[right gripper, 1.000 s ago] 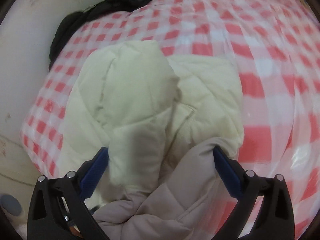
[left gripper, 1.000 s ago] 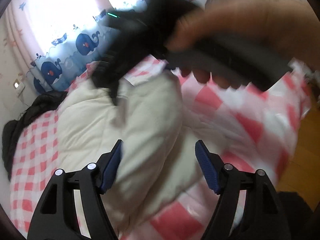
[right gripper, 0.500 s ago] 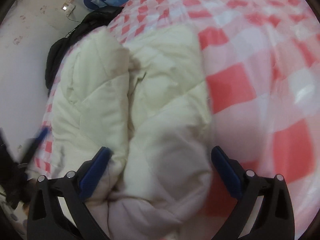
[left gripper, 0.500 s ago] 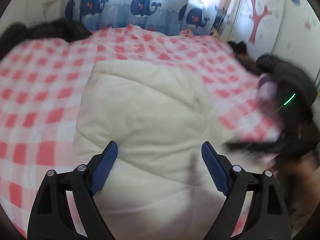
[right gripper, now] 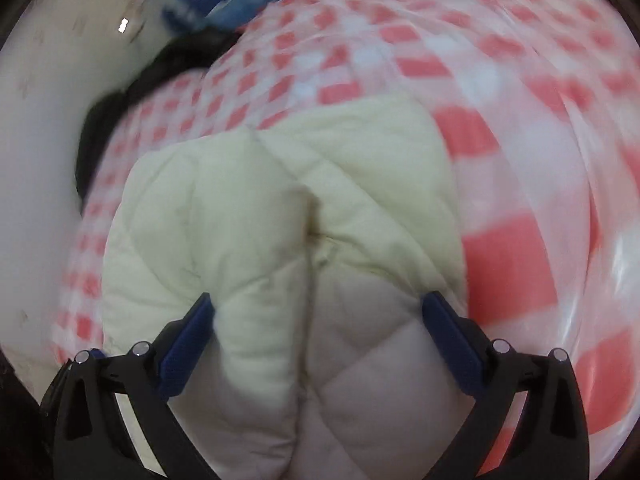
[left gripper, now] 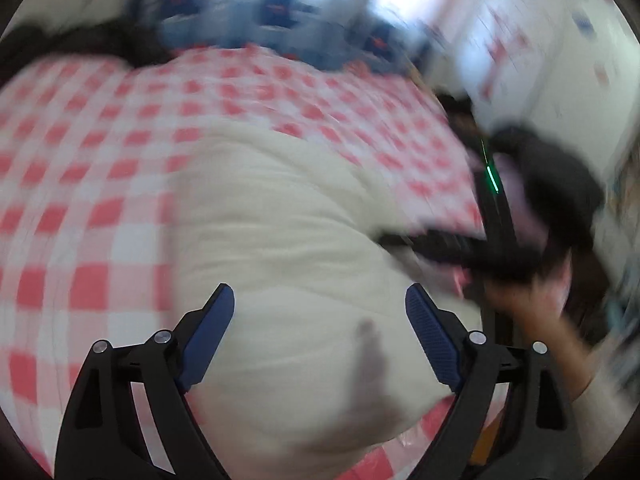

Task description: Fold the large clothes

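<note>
Left wrist view, blurred: left tongs (left gripper: 320, 316) hang over a cream padded jacket (left gripper: 288, 248) lying bunched on a bed under a red-and-white checked cover (left gripper: 92, 184). Jaws have just been opening and stand wide, blue pads (left gripper: 210, 332) clear of the fabric, nothing gripped. At right, a hand (left gripper: 532, 304) holds the other black tool, smeared by blur; its tongs can't be made out here. Dark clothing (left gripper: 100, 46) lies at the far edge of the bed, below a curtain with whale print (left gripper: 280, 12).

Right wrist view: right tongs (right gripper: 316, 312) spread wide, with the jacket's (right gripper: 280, 200) folded sleeve and a greyer quilted part bulging up between the pads (right gripper: 184, 340). Fabric reaches both pads; can't tell if they press on it or just sit against it. Jacket sits near the bed's left edge, beside a pale wall (right gripper: 44, 128).
</note>
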Motion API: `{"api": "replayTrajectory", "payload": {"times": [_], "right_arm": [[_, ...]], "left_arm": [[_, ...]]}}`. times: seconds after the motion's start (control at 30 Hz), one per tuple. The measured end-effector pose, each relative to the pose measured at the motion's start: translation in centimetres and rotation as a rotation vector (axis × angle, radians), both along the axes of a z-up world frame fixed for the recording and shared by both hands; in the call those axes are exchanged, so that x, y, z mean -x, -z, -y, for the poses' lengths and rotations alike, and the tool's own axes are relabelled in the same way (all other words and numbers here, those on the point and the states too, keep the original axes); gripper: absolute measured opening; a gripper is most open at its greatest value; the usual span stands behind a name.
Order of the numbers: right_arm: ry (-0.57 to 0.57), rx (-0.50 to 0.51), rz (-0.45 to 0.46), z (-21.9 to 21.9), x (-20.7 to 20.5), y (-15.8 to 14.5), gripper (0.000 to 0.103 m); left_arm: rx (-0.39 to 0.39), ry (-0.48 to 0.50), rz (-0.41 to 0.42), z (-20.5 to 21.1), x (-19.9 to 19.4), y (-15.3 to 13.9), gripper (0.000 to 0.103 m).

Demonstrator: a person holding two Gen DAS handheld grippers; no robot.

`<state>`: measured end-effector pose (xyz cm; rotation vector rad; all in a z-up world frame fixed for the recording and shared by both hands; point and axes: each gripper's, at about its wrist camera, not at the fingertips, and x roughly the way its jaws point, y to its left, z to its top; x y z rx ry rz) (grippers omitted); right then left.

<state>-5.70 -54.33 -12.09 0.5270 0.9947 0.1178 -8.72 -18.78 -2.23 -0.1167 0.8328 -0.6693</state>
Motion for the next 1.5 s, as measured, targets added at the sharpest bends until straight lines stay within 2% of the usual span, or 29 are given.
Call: {"api": "replayTrajectory", "payload": {"times": [0.13,0.23,0.27,0.37,0.43,0.5,0.6,0.7,0.8,0.87,0.93,1.0,1.03,1.07,1.2,1.27,1.3,1.37,1.43,1.5], "right_arm": [[0.001,0.042,0.008,0.1,1.1,-0.1,0.097],[0.002,0.071,0.009,-0.2,1.2,-0.3,0.097],[0.006,0.071,0.011,-0.2,1.3,-0.1,0.097],[0.026,0.053,0.027,-0.5,1.5,0.0,0.097],[0.048,0.029,0.042,-0.5,1.6,0.3,0.097],[0.096,0.006,0.084,-0.7,1.9,0.5,0.097],[0.147,-0.071,0.123,-1.5,1.8,0.8,0.098],[0.126,-0.136,0.152,-4.4,0.2,0.6,0.098],[0.063,-0.206,0.165,-9.5,-2.4,0.6,0.098],[-0.009,-0.246,0.173,-14.3,-4.7,1.0,0.098],[-0.073,-0.249,0.173,-18.0,-6.4,1.6,0.098],[-0.116,-0.21,0.167,-20.2,-7.3,1.7,0.098],[-0.129,-0.184,0.164,-20.7,-7.5,1.5,0.098],[-0.139,-0.152,0.164,-20.9,-7.6,1.4,0.098],[-0.119,-0.087,0.138,-19.0,-7.0,1.8,0.098],[-0.091,-0.066,0.123,-18.1,-6.4,2.3,0.098],[-0.078,-0.06,0.115,-17.7,-6.1,2.6,0.098],[-0.077,-0.071,0.096,-17.4,-5.5,3.4,0.098],[-0.09,-0.103,0.066,-17.2,-5.6,3.6,0.098],[-0.108,-0.097,0.043,-17.1,-6.0,3.1,0.098]], "left_arm": [[0.136,-0.162,-0.192,-6.2,-4.6,2.1,0.084],[0.168,-0.141,-0.334,-6.6,-6.8,5.3,0.084],[0.171,-0.104,-0.385,-5.7,-7.2,6.8,0.086],[0.216,-0.046,-0.432,-3.4,-7.0,8.7,0.09],[0.154,-0.05,-0.37,-1.9,-6.2,8.1,0.091],[0.125,-0.019,-0.301,-1.0,-5.5,7.2,0.091],[0.103,-0.009,-0.234,-2.3,-5.4,5.7,0.09],[0.058,-0.056,-0.155,-6.0,-5.6,3.2,0.089],[0.003,-0.139,-0.108,-11.7,-6.3,1.2,0.089],[-0.021,-0.194,-0.108,-15.3,-6.9,1.0,0.089],[-0.038,-0.232,-0.154,-18.4,-7.6,2.0,0.089],[-0.001,-0.241,-0.246,-21.2,-8.6,3.8,0.089],[0.022,-0.237,-0.263,-21.8,-9.0,4.3,0.089],[0.051,-0.235,-0.27,-22.5,-9.0,4.4,0.089],[0.111,-0.343,-0.153,-23.4,-8.7,2.6,0.089],[0.147,-0.367,-0.108,-23.0,-8.9,1.7,0.089],[0.138,-0.353,-0.094,-22.1,-9.3,1.5,0.089],[0.062,-0.306,-0.106,-19.6,-10.5,2.1,0.089],[-0.059,-0.296,-0.083,-17.9,-10.8,3.3,0.091],[-0.031,-0.302,-0.089,-18.8,-10.7,3.9,0.091]]}}
